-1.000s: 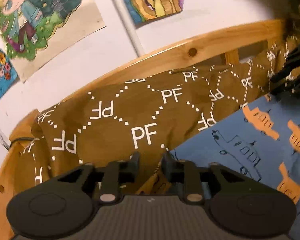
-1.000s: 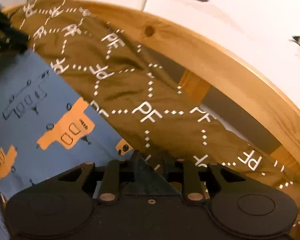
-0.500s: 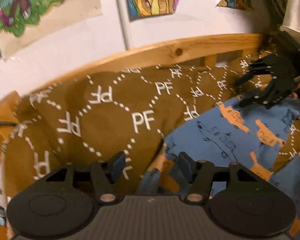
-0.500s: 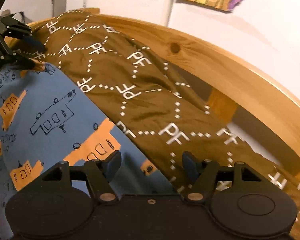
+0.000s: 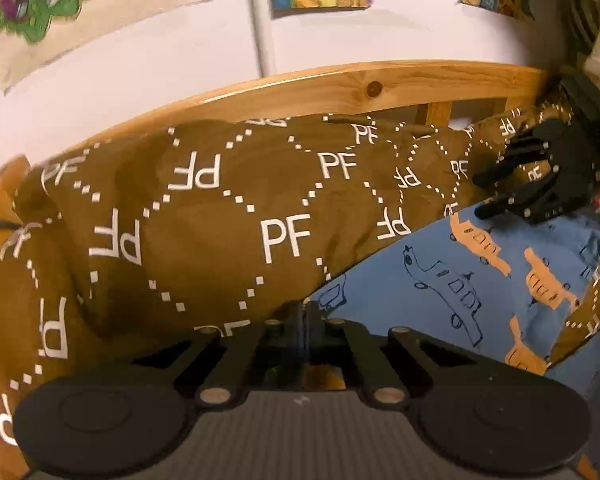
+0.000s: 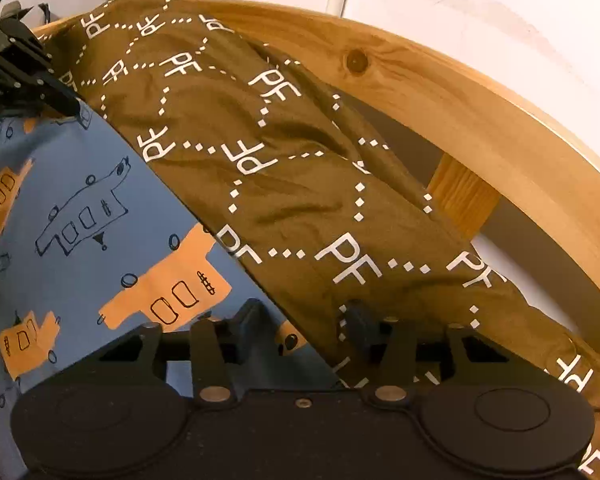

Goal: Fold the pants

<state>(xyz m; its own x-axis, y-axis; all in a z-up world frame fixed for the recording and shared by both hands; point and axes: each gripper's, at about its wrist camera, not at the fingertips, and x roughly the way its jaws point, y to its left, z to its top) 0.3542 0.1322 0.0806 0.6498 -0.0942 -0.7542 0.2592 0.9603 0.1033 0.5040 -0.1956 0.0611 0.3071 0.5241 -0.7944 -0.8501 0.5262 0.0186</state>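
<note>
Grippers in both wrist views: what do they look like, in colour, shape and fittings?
Both are matt black. The left gripper has two slim fingers on linkage bars with pale round pivot pins, two large round discs below and a grey ribbed body between them. The right gripper has the same build with a black body. No cables, markings or sleeves are visible.

Wooden-framed bed [image 5: 340, 84] against a white wall, covered by a brown PF-print blanket [image 5: 220, 216], with blue pants [image 6: 80, 216] bearing orange vehicle prints spread directly on top.
</note>
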